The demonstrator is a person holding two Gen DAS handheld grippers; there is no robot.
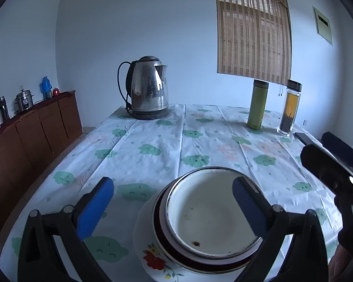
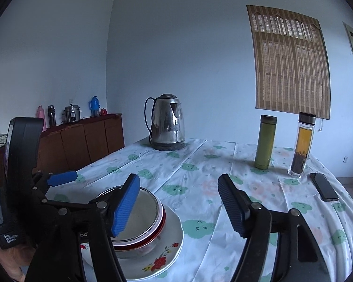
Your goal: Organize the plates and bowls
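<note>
- Stack of dishes near the front edge of the table (image 1: 153, 127): white metal bowl (image 1: 209, 213) on top, sitting in a red-rimmed bowl (image 1: 160, 225), sitting on a flowered plate (image 1: 150, 256).
- Left gripper (image 1: 174, 202) spread wide, nothing pinched; one blue finger (image 1: 95, 209) over the cloth left of the stack, the other over the right rim of the top bowl.
- Right gripper (image 2: 178, 209) also spread, nothing pinched; its left blue finger (image 2: 126, 208) in front of the stack, its right one over bare cloth.
- Touching the bowl or not: cannot tell, for either gripper.
- Far side of the table: shiny kettle (image 1: 149, 88), green flask (image 1: 257, 104), clear bottle (image 1: 289, 108) of yellow tea.
- Black phone (image 2: 323, 186) flat on the cloth near the clear bottle.
- Brown cupboard (image 1: 35, 136) by the left wall, with flasks and a small pot on top.
</note>
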